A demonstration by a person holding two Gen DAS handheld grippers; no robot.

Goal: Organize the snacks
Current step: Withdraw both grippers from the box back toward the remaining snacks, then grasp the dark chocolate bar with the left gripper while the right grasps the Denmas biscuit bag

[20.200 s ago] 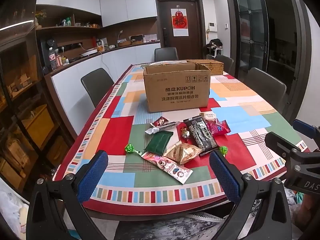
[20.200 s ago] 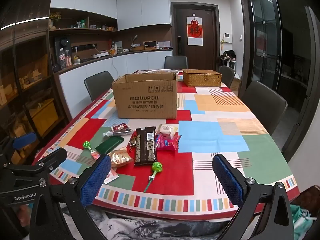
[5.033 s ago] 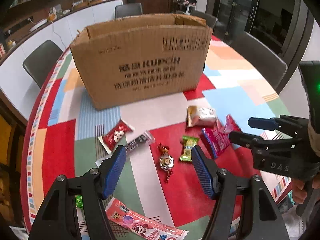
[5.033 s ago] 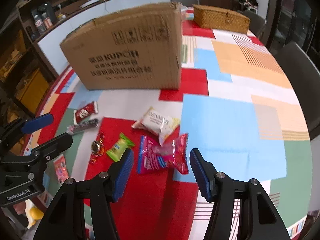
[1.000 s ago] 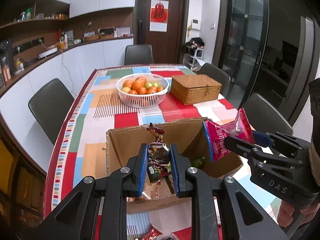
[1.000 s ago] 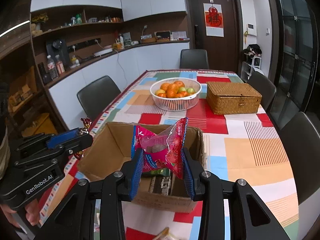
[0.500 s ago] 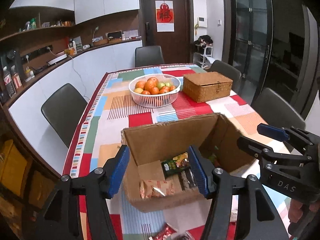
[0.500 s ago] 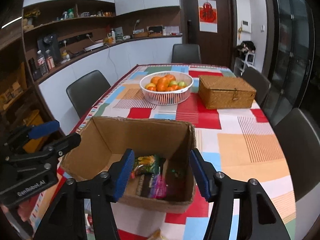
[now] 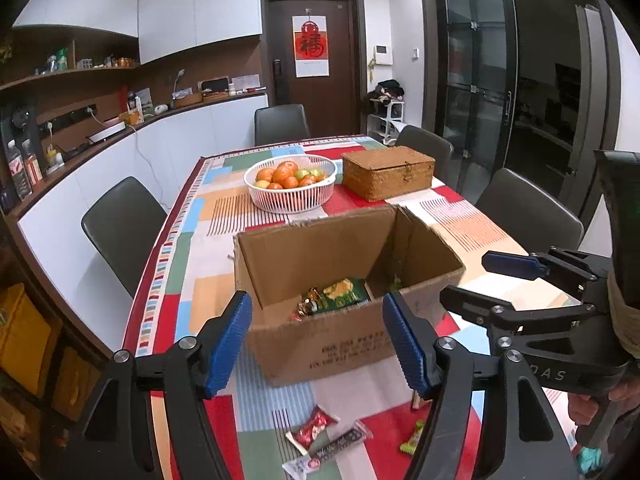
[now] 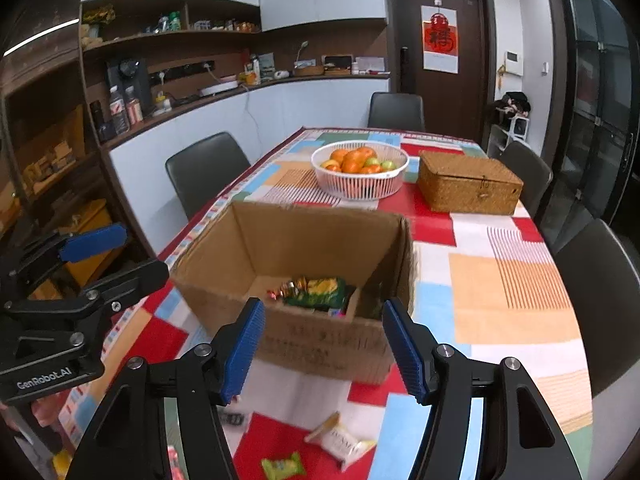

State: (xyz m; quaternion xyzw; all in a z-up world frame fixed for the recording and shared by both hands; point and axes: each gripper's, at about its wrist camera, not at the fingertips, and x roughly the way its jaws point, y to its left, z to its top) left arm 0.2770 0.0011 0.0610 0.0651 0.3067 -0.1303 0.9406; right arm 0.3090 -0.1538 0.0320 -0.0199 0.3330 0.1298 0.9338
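The long table under a patchwork cloth of red, blue, green and orange blocks point(image 9: 208, 240) filled most of both views. Sitting mid-frame on it was the open brown cardboard box with printed lettering on its front point(image 9: 344, 344), flaps up, with a green snack bag point(image 9: 340, 294) and a shiny wrapped candy point(image 10: 286, 290) lying on its floor, plus a few more packets I couldn't make out.

Both grippers hung over the near edge of the box. The left gripper with black arms and blue ribbed pads point(image 9: 318, 338) was spread about as wide as half the box front, nothing between the pads; its jaws had just been opening. Same deal with the right gripper point(image 10: 322, 350), black and blue too: pads apart, empty, jaws just been opening as well. Each one showed up side-on at the edge of the other's view.

Behind the box, upper middle, sat a white slatted plastic basket of oranges and green fruit point(image 9: 291, 200), and just right of it a closed woven wicker box point(image 9: 388, 172).

Loose snacks were left on the cloth at the bottom of the frames: a white crinkled packet point(image 10: 342, 442), a small red wrapper point(image 9: 314, 432), a dark bar in clear wrap point(image 9: 332, 446) and a lime-green candy packet point(image 10: 282, 466).
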